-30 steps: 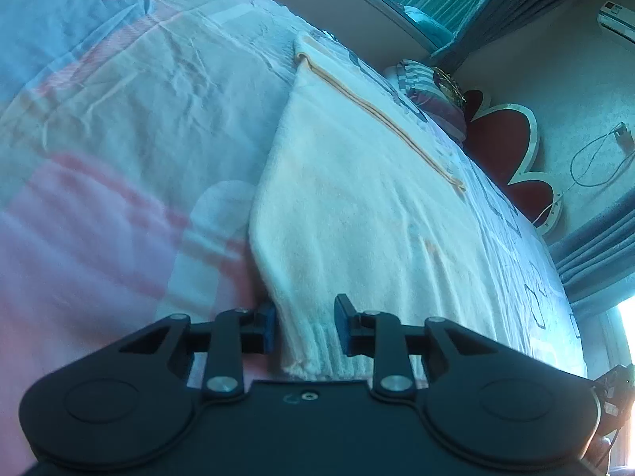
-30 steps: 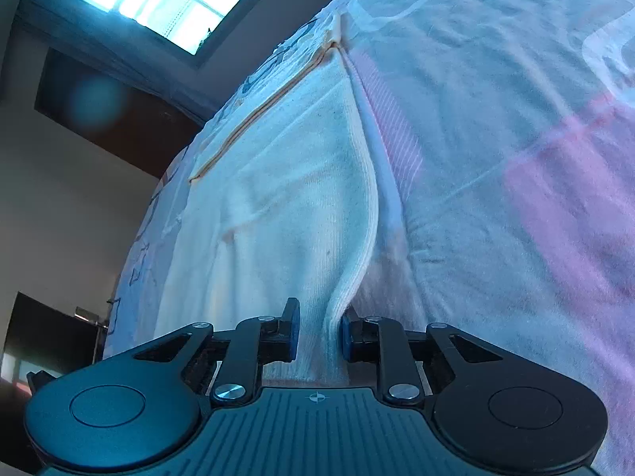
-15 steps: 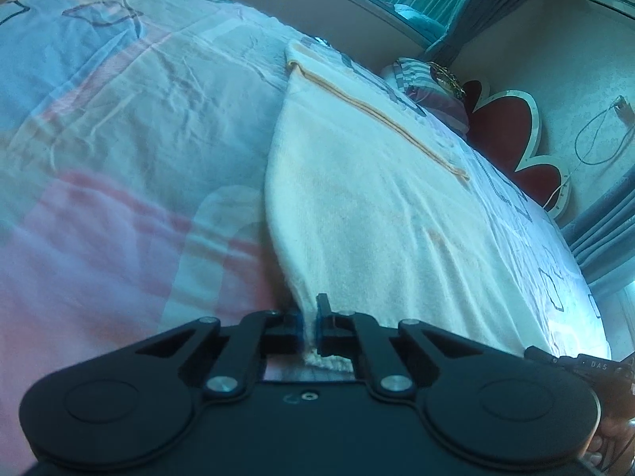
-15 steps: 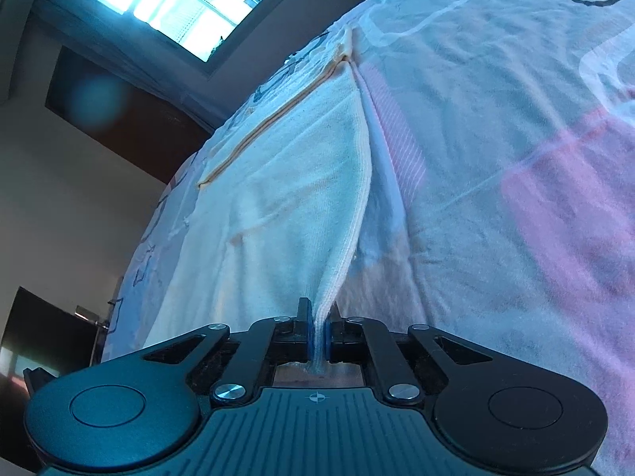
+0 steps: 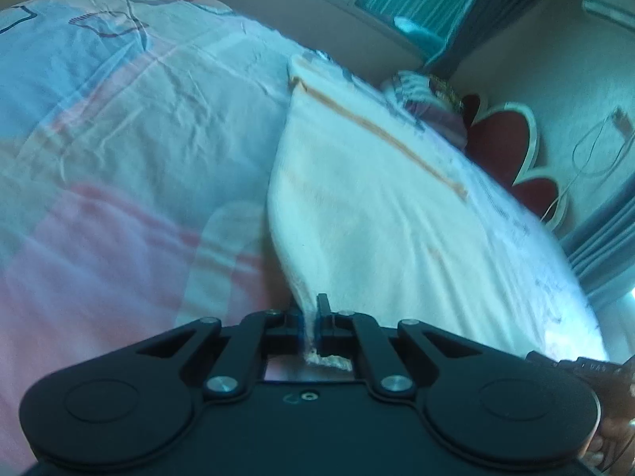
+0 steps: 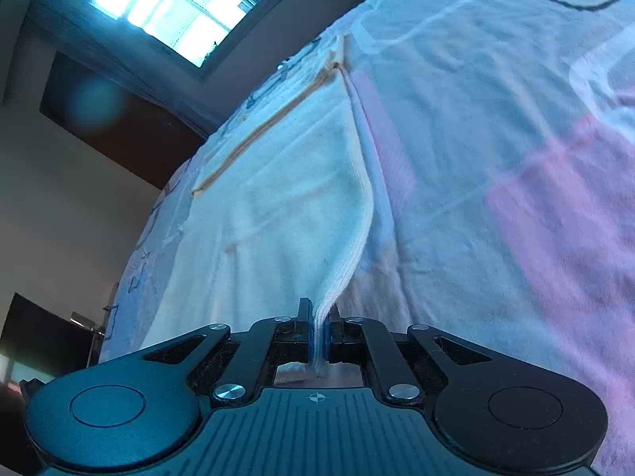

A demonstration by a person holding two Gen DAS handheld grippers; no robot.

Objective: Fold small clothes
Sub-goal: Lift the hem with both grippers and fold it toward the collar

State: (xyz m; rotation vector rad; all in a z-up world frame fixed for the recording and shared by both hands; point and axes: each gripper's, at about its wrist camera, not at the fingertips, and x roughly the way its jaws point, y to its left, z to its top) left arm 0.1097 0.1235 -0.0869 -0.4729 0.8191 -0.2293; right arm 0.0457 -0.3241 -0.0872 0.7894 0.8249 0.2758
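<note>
While both grippers pinch cream cloth [image 5: 381,214], no writing reads.

Your left gripper [image 5: 310,323] and right gripper [image 6: 316,331] are each clamped on a near corner of the cloth [image 5: 377,218], so both are tied to it. The bed [image 5: 119,127] is bare sheet on the cloth's outer sides: room to pass on the left in the left wrist view and on the right in the right wrist view. At the far right corner of the bed, a pillow [image 5: 428,99] and headboard [image 5: 512,146] block the way. A wall [image 6: 59,198] stands beyond the bed's edge in the right wrist view.
</note>
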